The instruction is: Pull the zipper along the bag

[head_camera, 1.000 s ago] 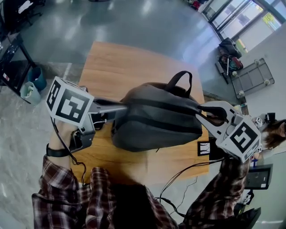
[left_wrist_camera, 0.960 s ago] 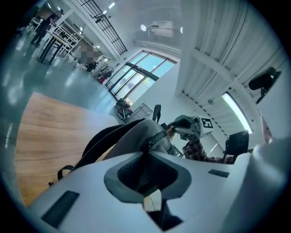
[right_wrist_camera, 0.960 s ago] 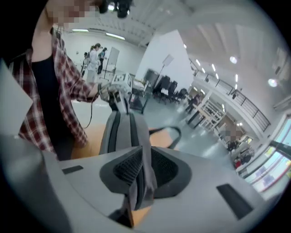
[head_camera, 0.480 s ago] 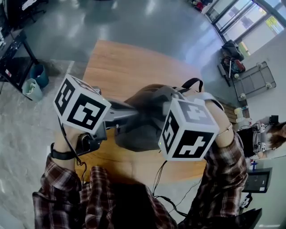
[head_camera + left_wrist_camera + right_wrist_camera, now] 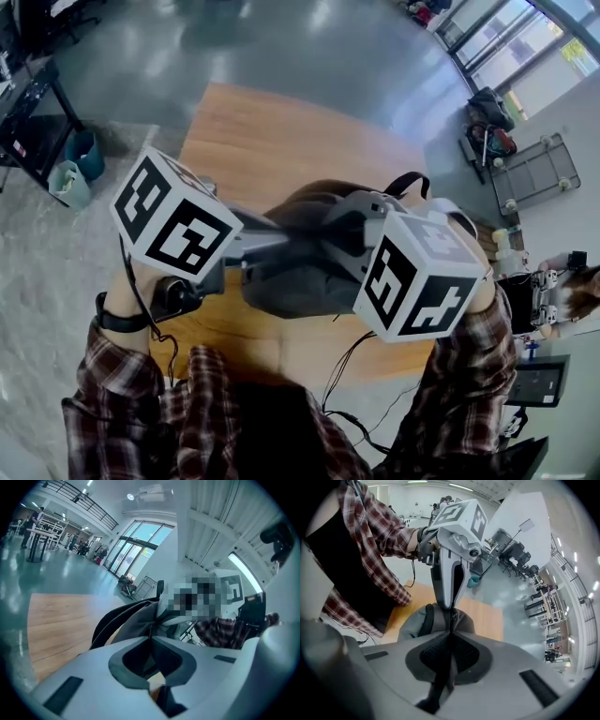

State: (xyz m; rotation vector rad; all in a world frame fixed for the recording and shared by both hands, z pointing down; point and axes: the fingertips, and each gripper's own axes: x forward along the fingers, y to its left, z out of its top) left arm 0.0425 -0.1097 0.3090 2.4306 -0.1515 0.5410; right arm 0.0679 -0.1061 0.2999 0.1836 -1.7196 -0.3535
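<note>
A grey backpack [image 5: 298,286] lies on its side on the wooden table [image 5: 253,131], its black carry handle [image 5: 409,180] at the far right. My left gripper [image 5: 279,239] reaches in from the left. In the left gripper view it [image 5: 151,637] is shut on a fold of bag fabric [image 5: 129,620] at the zipper's end, having tightened a little. My right gripper [image 5: 328,234] comes down from the right, its marker cube hiding the bag's middle. Its jaws [image 5: 450,631] have just been closing and are now shut on a dark zipper pull strip. The left gripper's tips [image 5: 449,605] stand just beyond it.
Cables [image 5: 349,367] hang off the table's near edge. A blue bin [image 5: 77,155] stands on the floor at the left, and a wheeled trolley [image 5: 534,159] and a bag stand at the far right. The far half of the tabletop is bare wood.
My right gripper has swung from the bag's right end across to its left part, close to the left gripper, and has closed. The left gripper has barely moved.
</note>
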